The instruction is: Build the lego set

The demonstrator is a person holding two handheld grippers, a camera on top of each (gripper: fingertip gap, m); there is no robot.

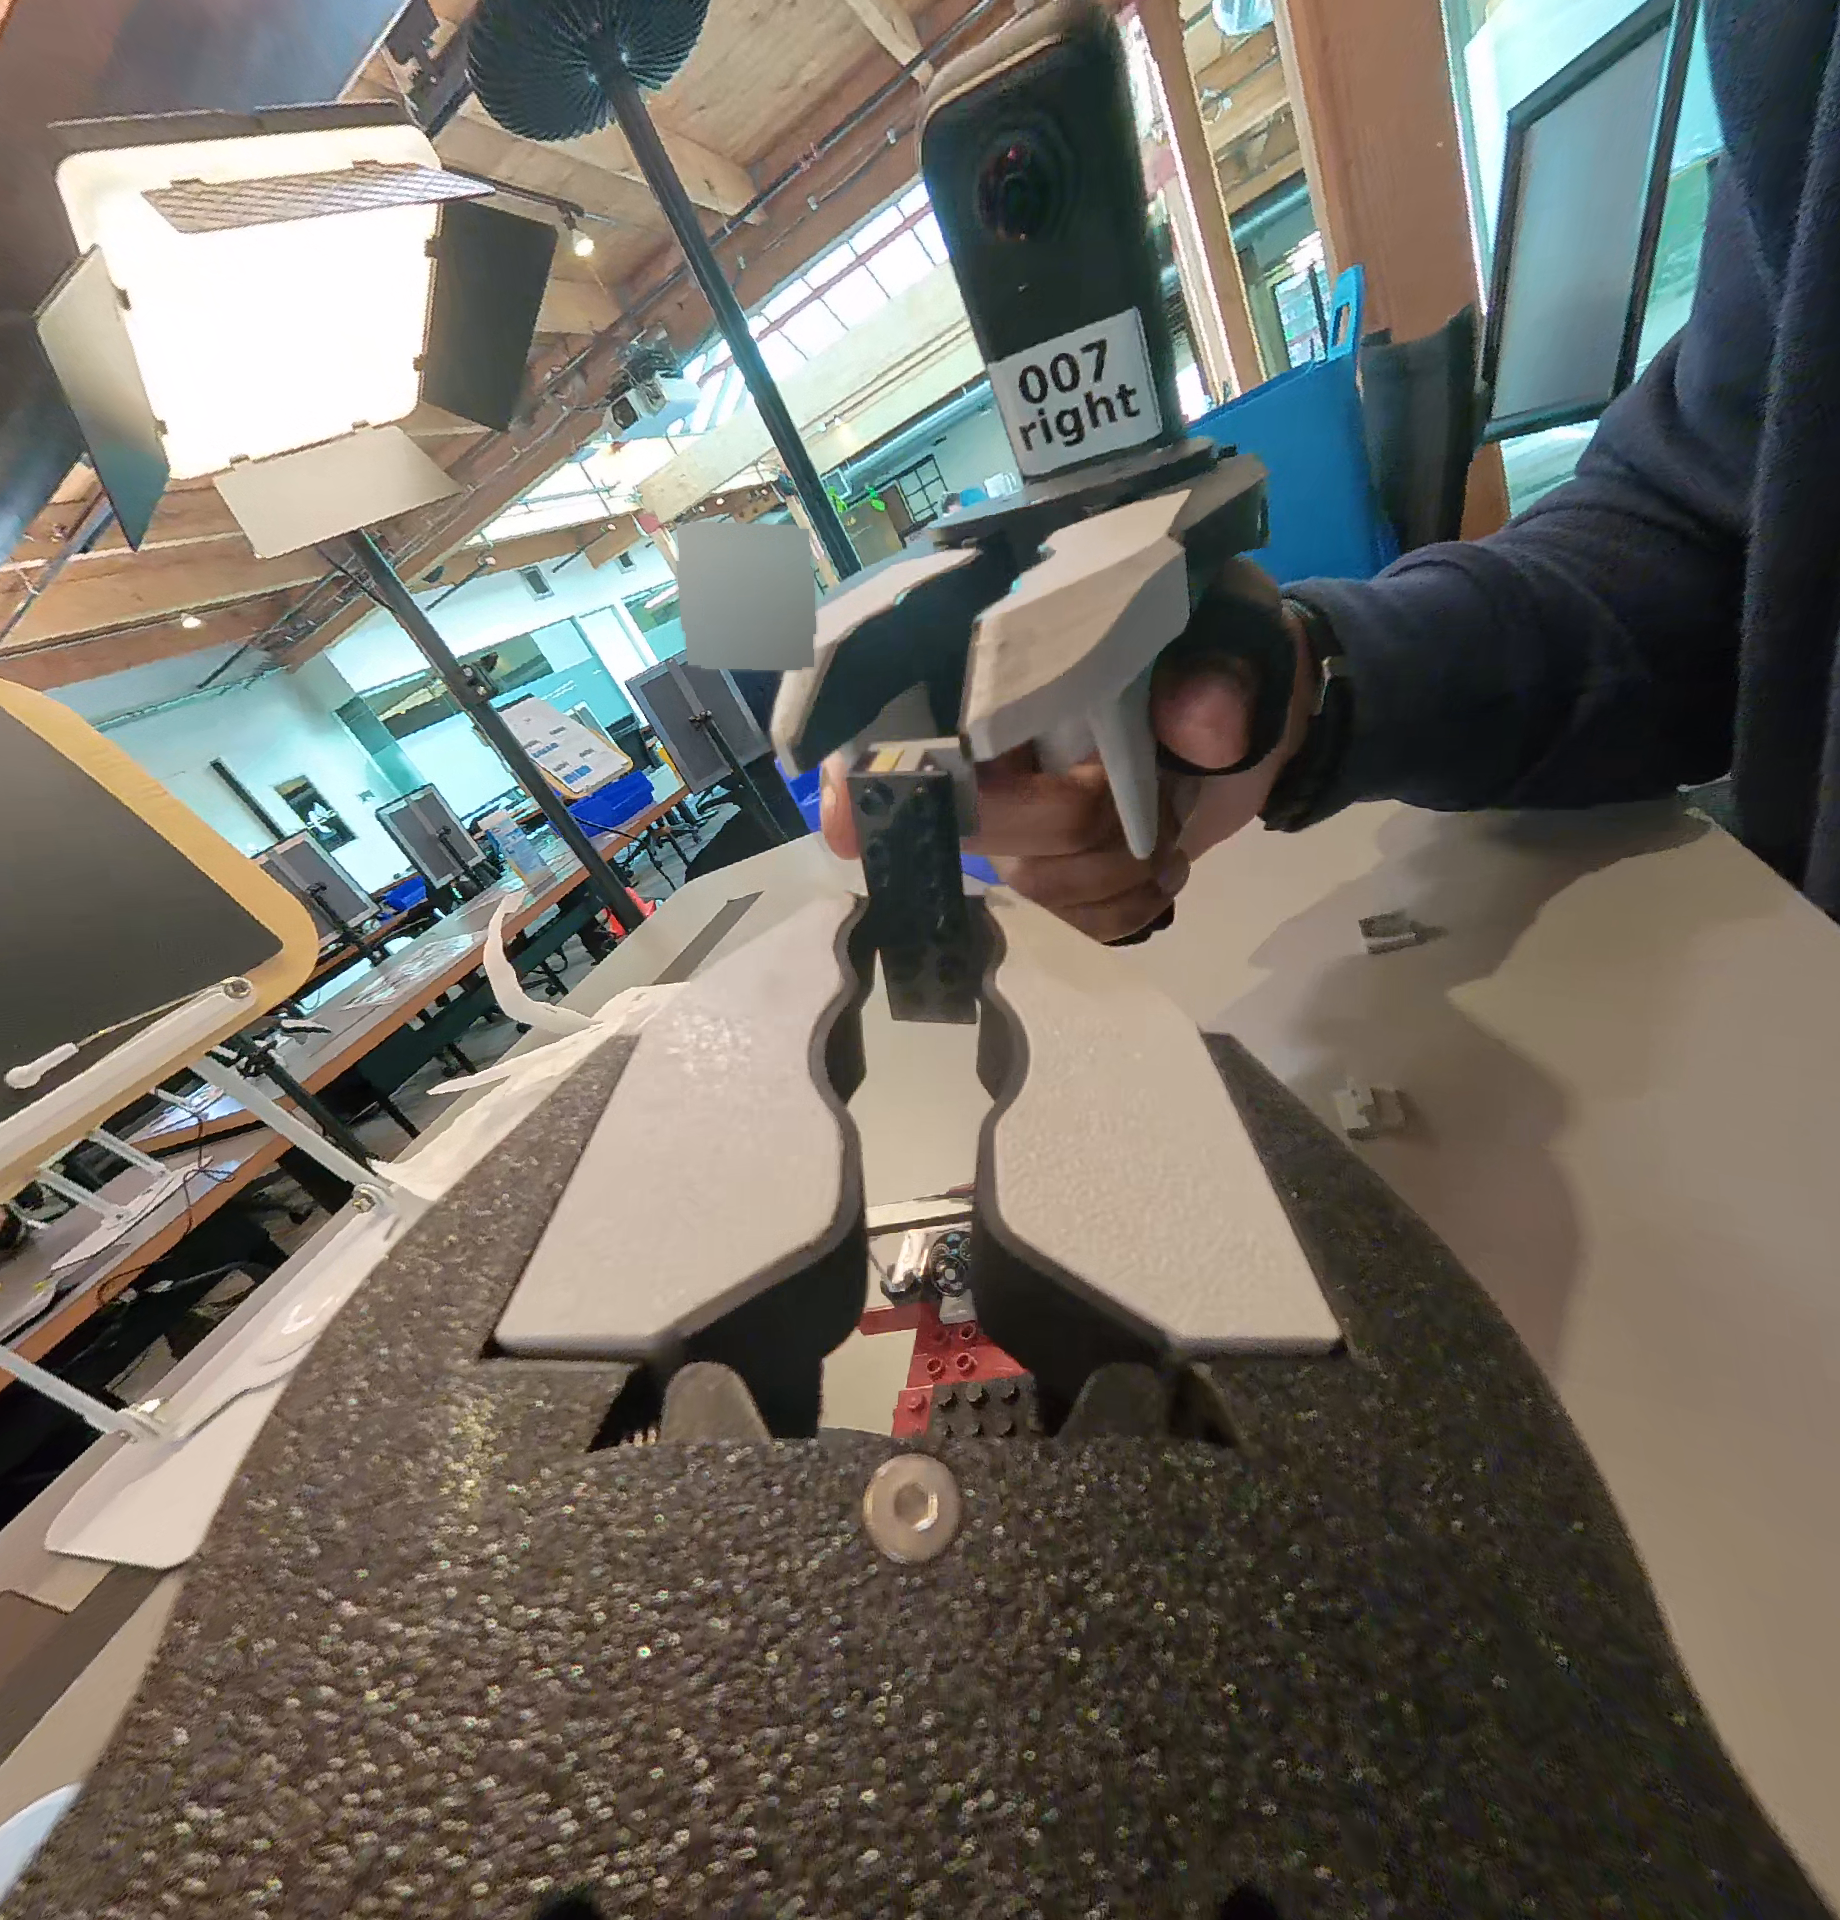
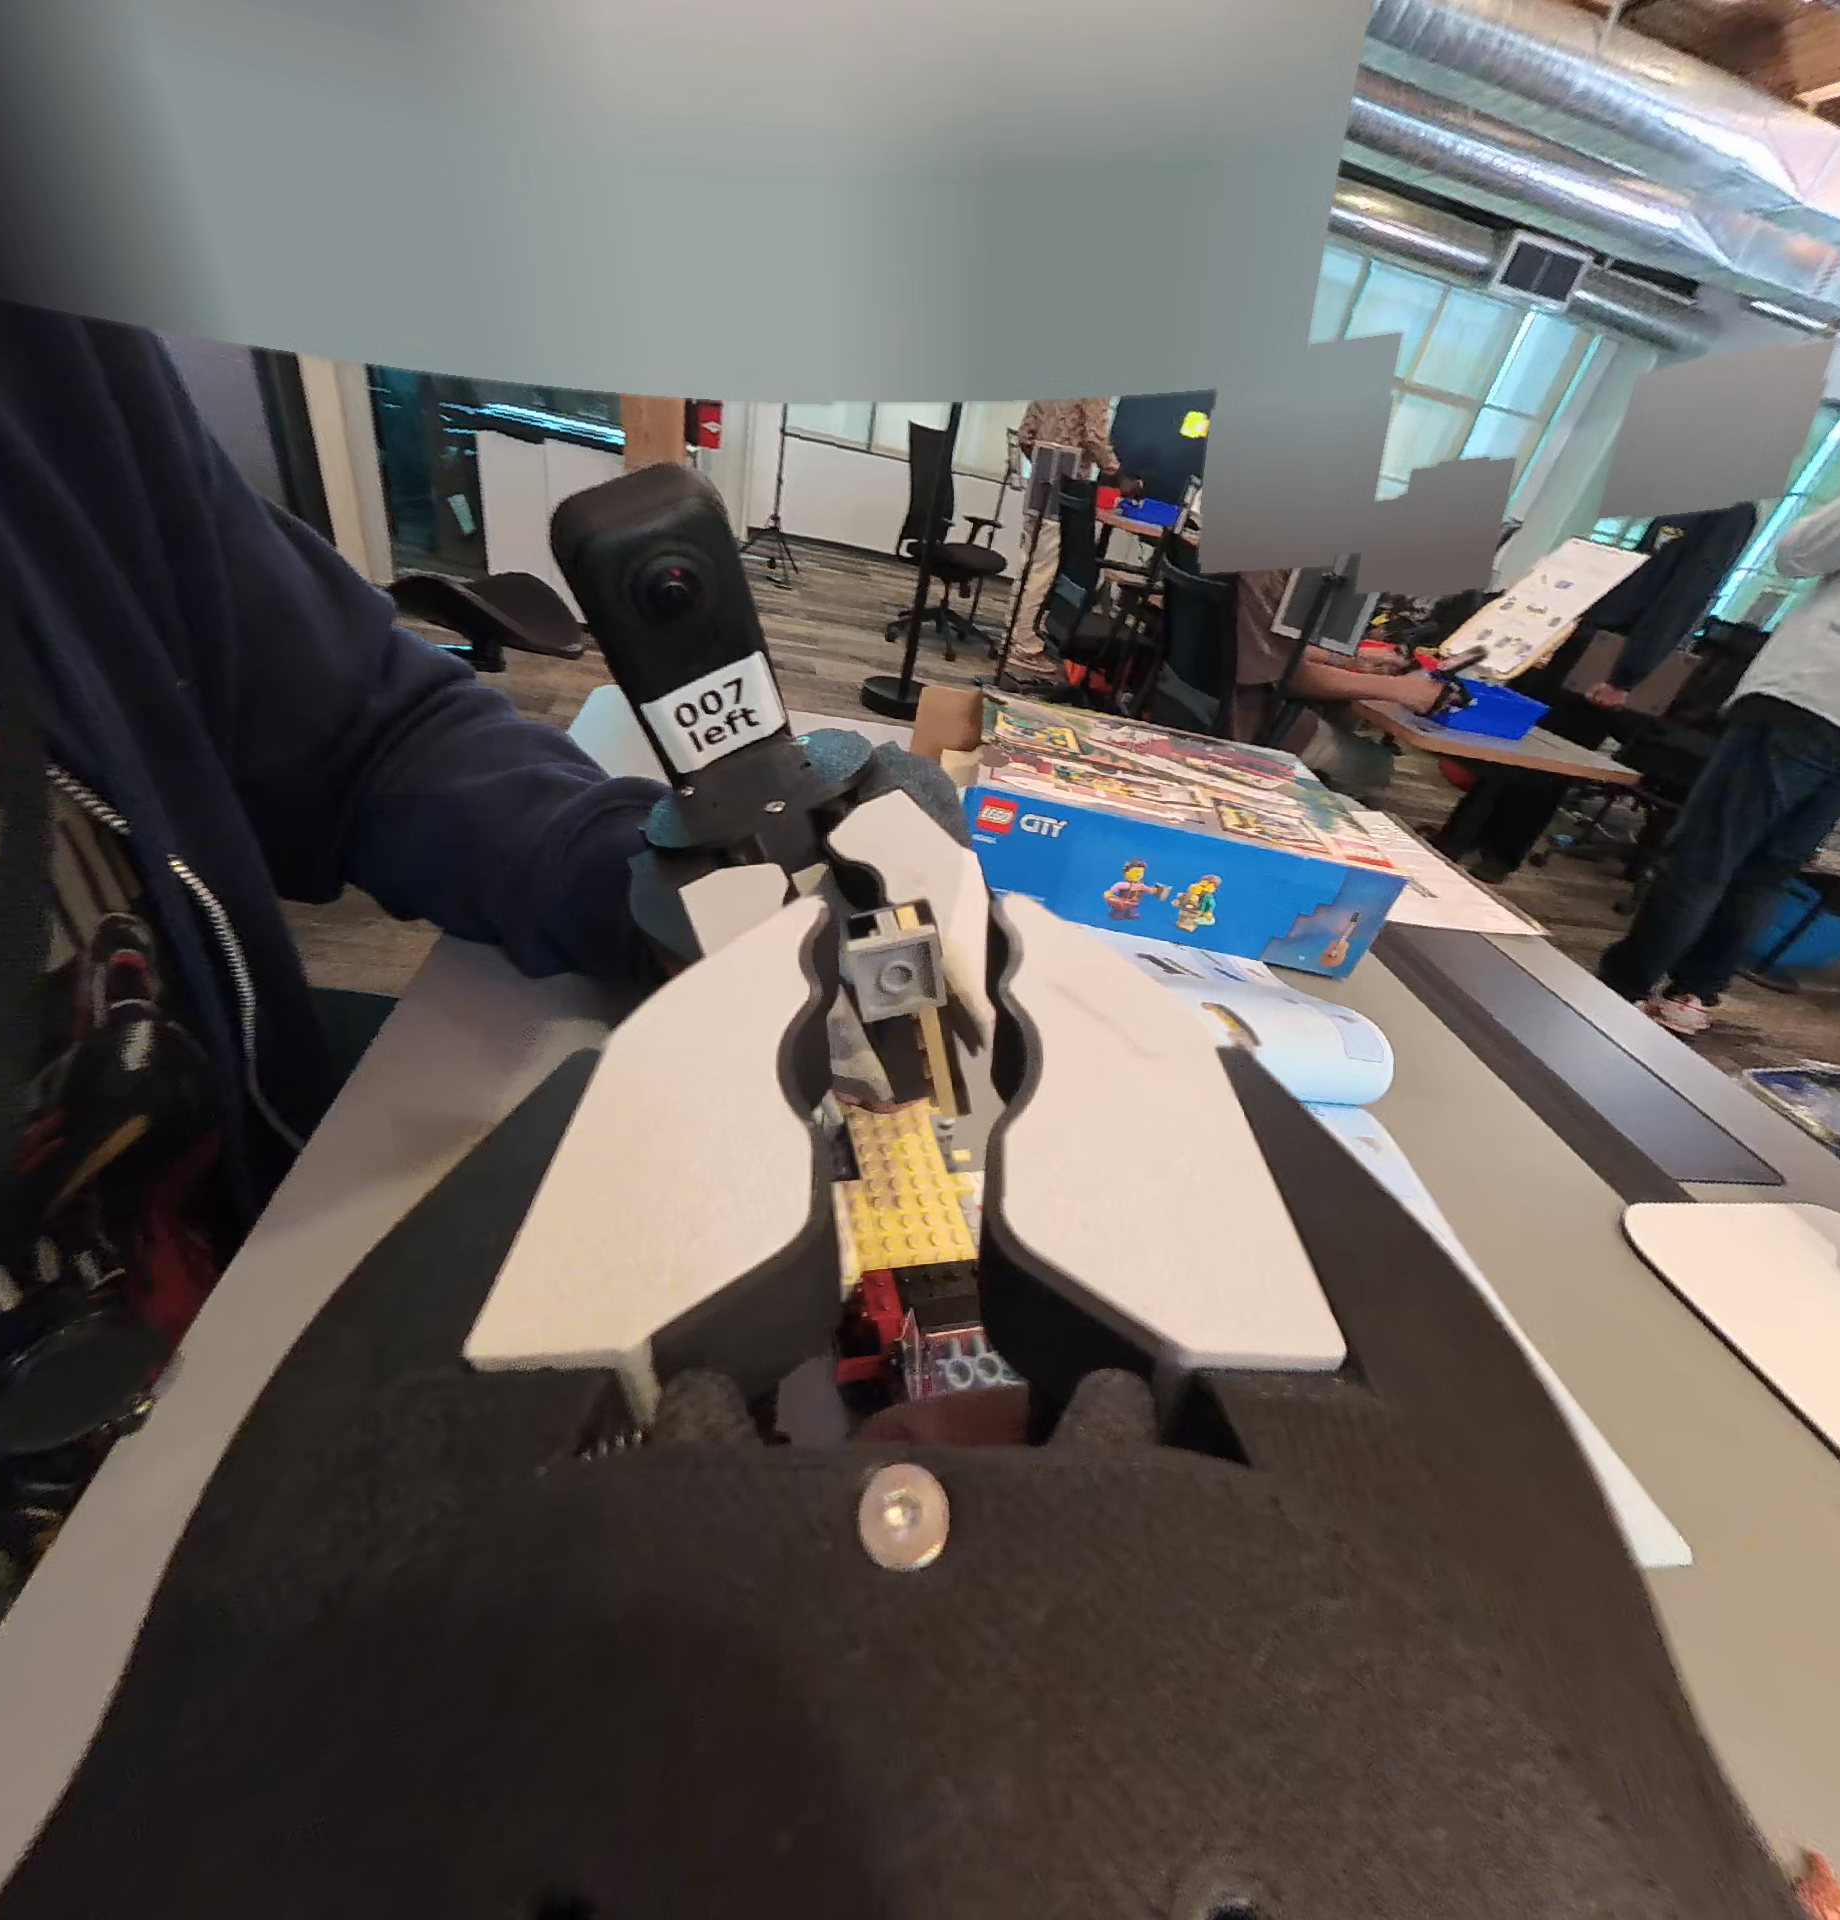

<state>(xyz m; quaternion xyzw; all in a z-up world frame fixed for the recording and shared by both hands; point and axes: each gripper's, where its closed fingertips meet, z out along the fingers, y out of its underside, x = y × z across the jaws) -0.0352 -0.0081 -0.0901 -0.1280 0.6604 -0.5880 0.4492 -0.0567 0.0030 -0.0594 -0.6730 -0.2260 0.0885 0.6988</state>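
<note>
My left gripper point(image 1: 921, 935) is shut on a narrow black studded plate point(image 1: 921, 904) that stands upright, with a tan strip along its back point(image 2: 935, 1049). A small grey square piece point(image 2: 895, 977) sits on the plate's far end. My right gripper point(image 2: 908, 935) faces the left one and straddles that grey end; its pads stand a little off the piece on both sides, so it is open. The right gripper also shows in the left wrist view point(image 1: 911, 748), held by a hand just above the black plate. The left gripper also shows in the right wrist view point(image 2: 843, 904).
Below the grippers lies a build with a yellow studded plate point(image 2: 905, 1174) and red and black bricks point(image 1: 957, 1371). A blue toy-set box point(image 2: 1176, 873) and an open booklet point(image 2: 1300, 1039) lie beyond. Small grey pieces point(image 1: 1394, 930) lie on the grey table point(image 1: 1622, 1143). My two grippers' fingertips are within a few centimetres of each other.
</note>
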